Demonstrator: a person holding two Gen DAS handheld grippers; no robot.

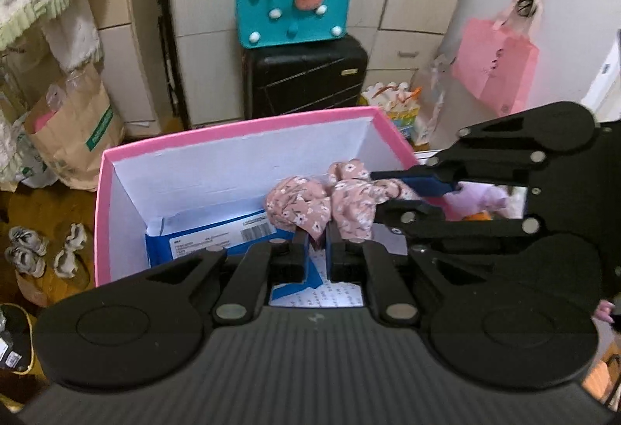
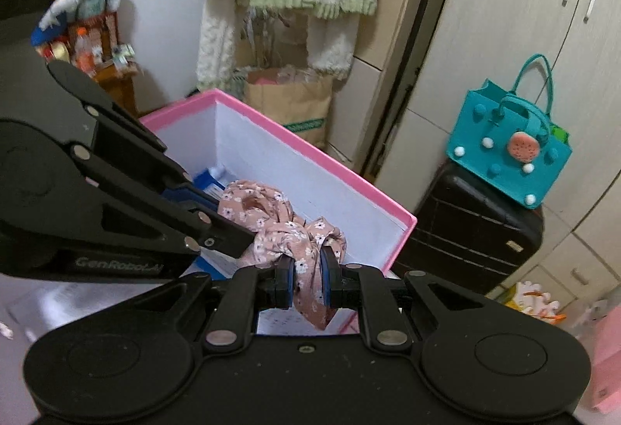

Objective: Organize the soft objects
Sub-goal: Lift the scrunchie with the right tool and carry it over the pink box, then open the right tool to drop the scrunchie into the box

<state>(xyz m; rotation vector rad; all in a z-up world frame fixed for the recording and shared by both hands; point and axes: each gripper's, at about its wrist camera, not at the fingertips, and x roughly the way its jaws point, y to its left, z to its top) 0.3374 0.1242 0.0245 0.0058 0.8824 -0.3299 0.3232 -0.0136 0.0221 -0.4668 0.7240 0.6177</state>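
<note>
A pink floral cloth (image 1: 310,203) hangs bunched over the open pink box (image 1: 233,130), which is white inside. My left gripper (image 1: 318,242) is shut on one end of the cloth. My right gripper (image 2: 306,281) is shut on the other end (image 2: 306,269); it enters the left wrist view from the right (image 1: 392,192). The left gripper shows in the right wrist view at the left (image 2: 217,223). In the right wrist view the box (image 2: 330,161) lies just ahead, under the cloth.
A blue and white packet (image 1: 217,235) lies in the box. Behind stand a black suitcase (image 1: 306,75) with a teal felt bag (image 1: 291,6) on it, wardrobe doors, a paper bag (image 1: 73,130) and a pink bag (image 1: 496,64). Small grey items (image 1: 27,246) lie on the floor at the left.
</note>
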